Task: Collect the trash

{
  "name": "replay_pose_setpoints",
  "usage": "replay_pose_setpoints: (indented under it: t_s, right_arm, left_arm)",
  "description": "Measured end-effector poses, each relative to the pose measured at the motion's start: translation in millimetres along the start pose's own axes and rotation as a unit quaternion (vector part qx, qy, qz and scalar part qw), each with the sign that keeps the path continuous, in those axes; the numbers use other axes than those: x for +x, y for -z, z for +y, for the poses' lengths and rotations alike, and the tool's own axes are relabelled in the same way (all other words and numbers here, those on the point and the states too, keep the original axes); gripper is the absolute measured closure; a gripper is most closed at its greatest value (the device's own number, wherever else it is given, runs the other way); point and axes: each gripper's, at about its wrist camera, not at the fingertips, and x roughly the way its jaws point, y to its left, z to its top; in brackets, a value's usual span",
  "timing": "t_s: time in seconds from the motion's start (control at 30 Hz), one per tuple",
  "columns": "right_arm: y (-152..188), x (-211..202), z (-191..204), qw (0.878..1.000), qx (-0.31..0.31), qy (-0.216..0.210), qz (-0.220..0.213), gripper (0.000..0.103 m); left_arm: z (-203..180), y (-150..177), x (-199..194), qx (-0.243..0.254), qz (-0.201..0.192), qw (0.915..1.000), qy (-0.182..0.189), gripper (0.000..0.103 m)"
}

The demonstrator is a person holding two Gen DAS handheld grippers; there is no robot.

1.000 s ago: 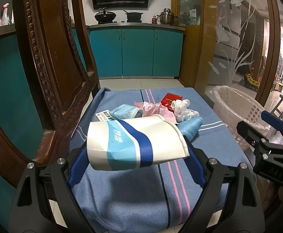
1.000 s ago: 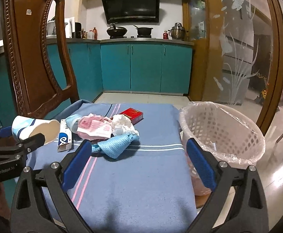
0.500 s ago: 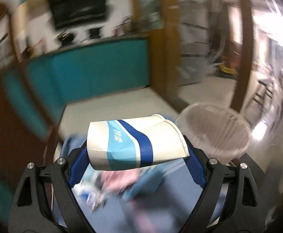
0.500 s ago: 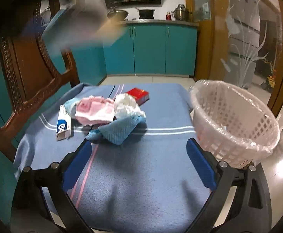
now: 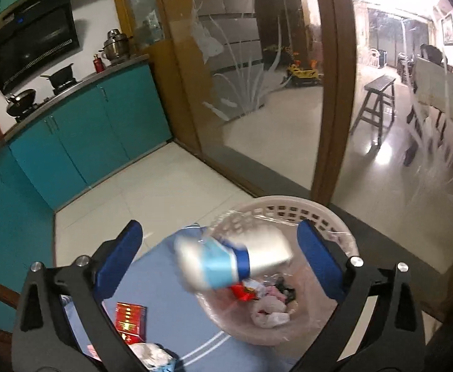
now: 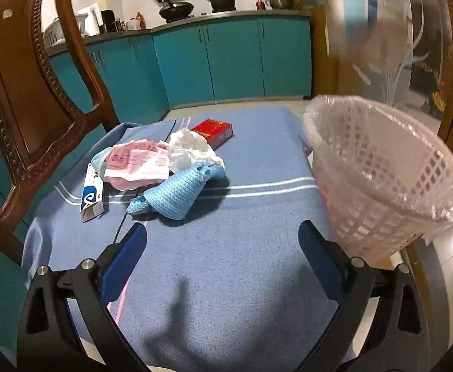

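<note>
— How are the fingers of the left gripper (image 5: 215,249) set?

— They are being spread wide. The paper cup (image 5: 232,259) is seen blurred between them, touched by neither pad, above the lined waste basket (image 5: 291,207).

— What is seen inside the basket?

— Crumpled wrappers, red and white.

— And the right gripper (image 6: 222,249)?

— It is held wide and empty above the blue cloth (image 6: 232,248). Further along the cloth, a red box (image 6: 215,130), white tissue (image 6: 189,150), pink paper (image 6: 136,166), a light-blue rag (image 6: 180,193) and a toothpaste box (image 6: 91,195) are left lying together.
</note>
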Motion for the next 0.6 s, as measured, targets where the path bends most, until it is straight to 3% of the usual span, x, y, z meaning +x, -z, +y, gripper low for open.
replay_pose_setpoints:
  t_s: [0.17, 0.27, 0.37, 0.47, 0.6]
  right_arm:
    - [-1, -5, -4, 1.000, 0.004, -0.008, -0.007, 0.007]
    - [-2, -10, -4, 1.000, 0.004, -0.014, -0.012, 0.007]
    - [-3, -16, -3, 1.000, 0.001, -0.018, -0.021, 0.007]
    - [-7, -24, -8, 0.999, 0.012, -0.021, -0.032, 0.007]
    - [-9, -37, -9, 0.998, 0.015, -0.027, -0.051, 0.007]
  left_arm:
    - [47, 6, -45, -0.061, -0.044, 0.9969, -0.023, 0.004]
    - [85, 33, -102, -0.112, -0.087, 0.9876, -0.066, 0.004]
    - [112, 86, -158, -0.151, -0.116, 0.9748, -0.117, 0.003]
    - [130, 156, -197, -0.196, -0.127, 0.9566, -0.174, 0.003]
    - [139, 254, -209, -0.257, -0.084, 0.9404, -0.207, 0.003]
